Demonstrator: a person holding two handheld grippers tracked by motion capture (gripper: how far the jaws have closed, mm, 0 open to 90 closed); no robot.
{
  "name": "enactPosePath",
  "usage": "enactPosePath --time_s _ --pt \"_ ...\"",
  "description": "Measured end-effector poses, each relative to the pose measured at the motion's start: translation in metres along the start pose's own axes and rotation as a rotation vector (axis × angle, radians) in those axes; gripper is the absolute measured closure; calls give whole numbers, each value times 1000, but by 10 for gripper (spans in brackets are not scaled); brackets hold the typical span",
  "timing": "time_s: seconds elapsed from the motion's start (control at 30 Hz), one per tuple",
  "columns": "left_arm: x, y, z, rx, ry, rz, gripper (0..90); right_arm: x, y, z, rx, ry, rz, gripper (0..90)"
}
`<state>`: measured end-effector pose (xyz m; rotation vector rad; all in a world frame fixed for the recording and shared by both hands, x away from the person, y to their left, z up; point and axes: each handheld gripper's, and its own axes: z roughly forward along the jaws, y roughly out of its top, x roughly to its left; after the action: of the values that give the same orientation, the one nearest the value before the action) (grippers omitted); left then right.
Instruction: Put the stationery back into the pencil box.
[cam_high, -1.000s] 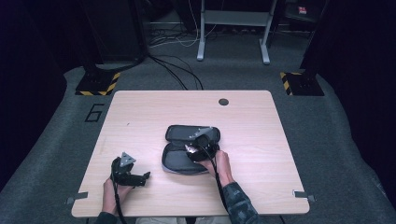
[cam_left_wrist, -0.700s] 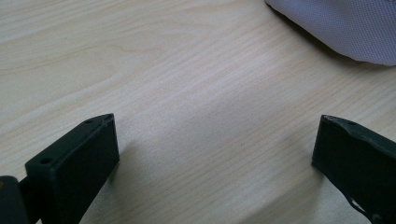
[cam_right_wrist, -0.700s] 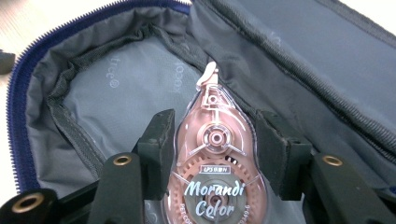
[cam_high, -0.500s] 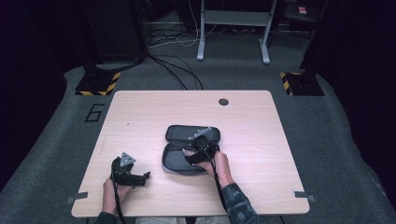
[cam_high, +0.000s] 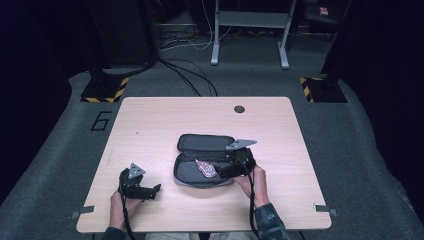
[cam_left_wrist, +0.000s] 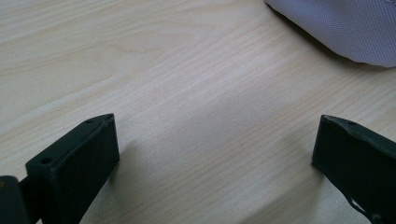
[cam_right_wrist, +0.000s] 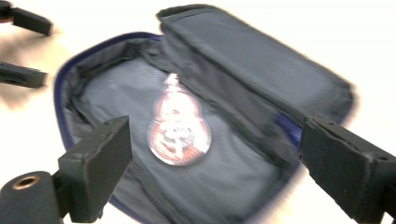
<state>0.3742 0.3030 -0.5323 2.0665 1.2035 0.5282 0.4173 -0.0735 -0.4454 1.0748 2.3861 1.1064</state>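
Right gripper (cam_high: 226, 172) is backing off the open pouch (cam_high: 202, 165), jaws just spreading with nothing between them, so the snack packet (cam_right_wrist: 177, 122) is lying inside the pouch, probably dropped there. Left gripper (cam_high: 150, 190) is idling left of the pouch, jaws wide.

Right gripper (cam_high: 223, 172) opened, off packet (cam_high: 205, 168)

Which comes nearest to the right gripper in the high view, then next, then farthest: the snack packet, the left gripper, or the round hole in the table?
1. snack packet, lying inside the open pouch just left of the right gripper.
2. round hole, up near the table's far edge.
3. left gripper, near the front left edge.
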Motion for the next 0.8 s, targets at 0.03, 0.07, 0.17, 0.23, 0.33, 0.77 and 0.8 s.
enactPosePath --time_s 0.03,0.07,0.17,0.23,0.33,0.77,0.8 --pt "0 0 0 0 0 -1 2 -2 -4 -6 -11 -18 6 79" --pt "0 0 0 0 0 -1 3 -2 -4 -6 -11 -18 6 79" --pt "0 0 0 -1 0 -2 3 -14 -21 -26 -27 -72 31 54" --pt "0 0 0 0 0 0 3 -20 -30 -34 -28 -100 49 50" --pt "-1 0 0 -2 2 -8 2 -29 -46 -44 -30 -156 68 45" --pt "-1 0 0 -3 2 -9 3 -81 -140 -67 80 -364 265 9" --pt "-1 0 0 -3 2 -9 2 -83 -146 -68 89 -371 276 11"
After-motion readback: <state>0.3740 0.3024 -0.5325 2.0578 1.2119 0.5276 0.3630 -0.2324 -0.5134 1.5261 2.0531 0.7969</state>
